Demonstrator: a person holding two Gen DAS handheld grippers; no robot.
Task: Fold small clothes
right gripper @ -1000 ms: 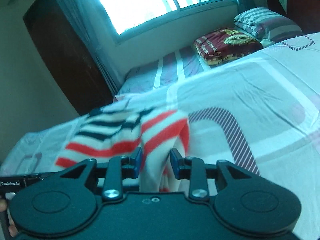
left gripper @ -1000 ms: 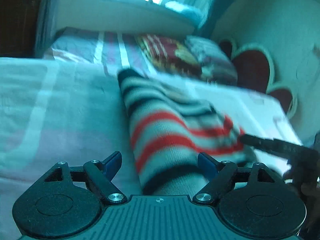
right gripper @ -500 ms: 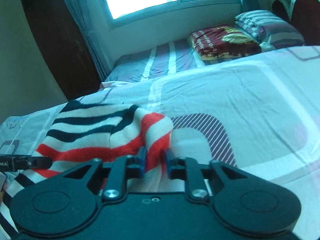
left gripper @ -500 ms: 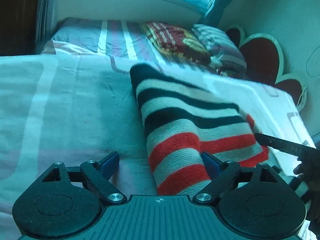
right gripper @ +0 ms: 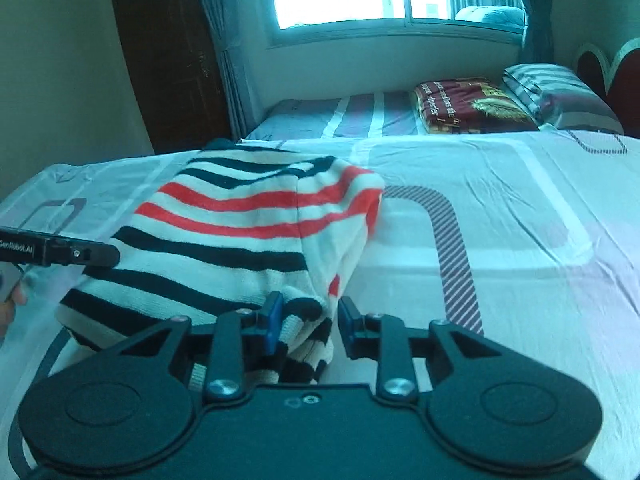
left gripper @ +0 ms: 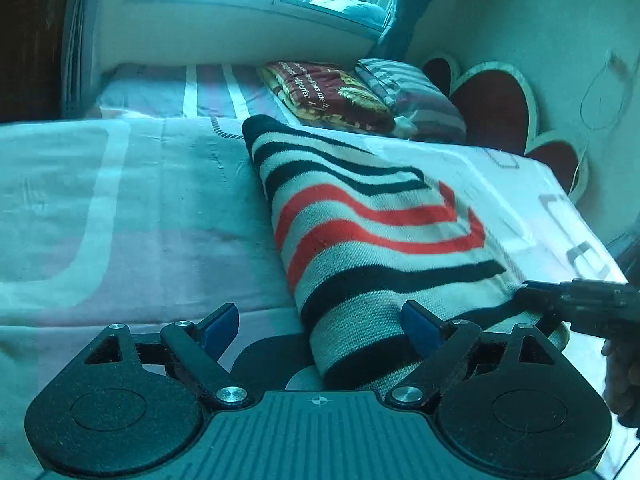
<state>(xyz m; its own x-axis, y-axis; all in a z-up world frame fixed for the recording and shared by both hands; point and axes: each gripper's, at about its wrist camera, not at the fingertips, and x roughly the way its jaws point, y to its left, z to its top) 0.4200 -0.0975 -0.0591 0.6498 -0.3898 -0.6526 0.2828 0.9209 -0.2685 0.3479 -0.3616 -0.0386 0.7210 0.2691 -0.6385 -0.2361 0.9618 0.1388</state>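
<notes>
A small knitted sweater (left gripper: 372,236) with black, red and cream stripes lies folded on the bed; it also shows in the right wrist view (right gripper: 248,232). My left gripper (left gripper: 320,326) is open, with the sweater's near end lying between its fingers. My right gripper (right gripper: 306,320) is open, its fingers apart around the sweater's near hem, not pinching it. The right gripper's tip (left gripper: 576,304) shows at the sweater's right edge in the left wrist view. The left gripper's tip (right gripper: 76,254) shows at its left edge in the right wrist view.
The bed sheet (right gripper: 500,232) is pale with pink and striped patterns. A red folded blanket (right gripper: 468,106) and a striped pillow (right gripper: 560,96) lie at the far end. A heart-shaped headboard (left gripper: 496,104) and a wall stand to the right. A dark wooden door (right gripper: 168,56) is at far left.
The right gripper was shut on the sweater's fold and has opened, letting it go. The sweater now lies lower and flatter on the bed. The left gripper stayed open.
</notes>
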